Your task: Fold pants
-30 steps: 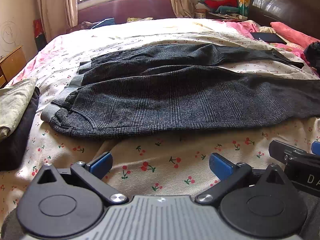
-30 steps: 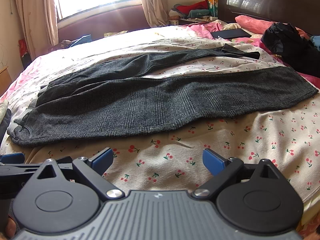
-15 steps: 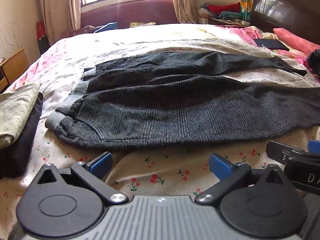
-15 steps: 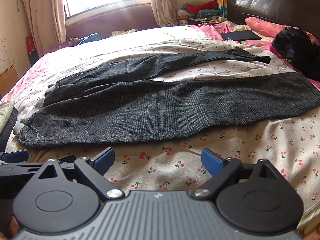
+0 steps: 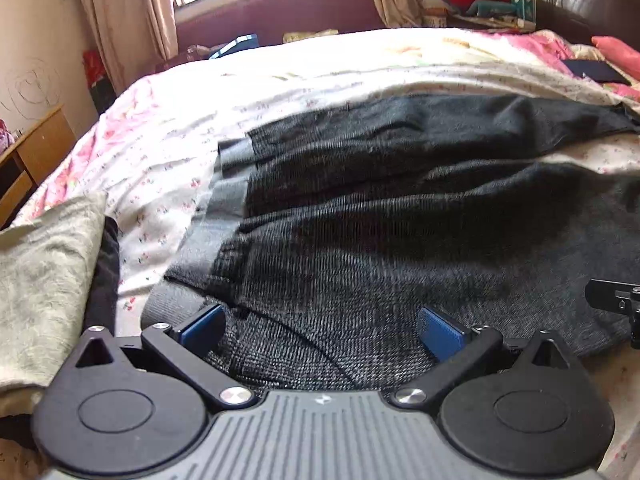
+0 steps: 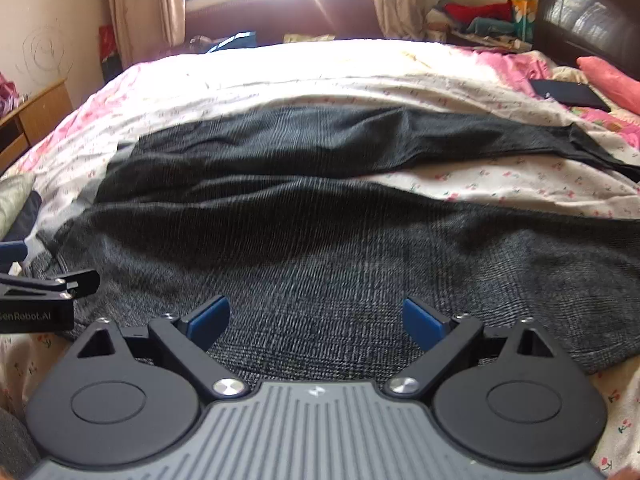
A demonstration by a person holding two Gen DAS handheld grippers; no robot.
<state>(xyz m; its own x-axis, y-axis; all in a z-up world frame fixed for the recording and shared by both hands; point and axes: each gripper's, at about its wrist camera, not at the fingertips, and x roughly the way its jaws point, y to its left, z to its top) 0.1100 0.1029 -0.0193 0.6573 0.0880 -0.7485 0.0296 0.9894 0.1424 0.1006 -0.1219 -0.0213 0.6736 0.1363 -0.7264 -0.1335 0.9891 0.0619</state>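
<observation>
From the left wrist, the left gripper [image 5: 322, 326] hangs over the near waistband end of the dark grey pants [image 5: 400, 240], jaws spread wide and gripping nothing. The pants lie flat across the bed [image 5: 168, 160], waist to the left, legs running right. A folded pale cloth [image 5: 44, 280] sits near left.

From the right wrist, the right gripper [image 6: 316, 318] is over the near trouser leg, jaws likewise released. The far leg angles away toward the headboard [image 6: 588, 12] at right.

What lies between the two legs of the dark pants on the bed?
A bare wedge of cherry-print bedsheet separates the pants legs toward the right, clearest in the right wrist view.
</observation>
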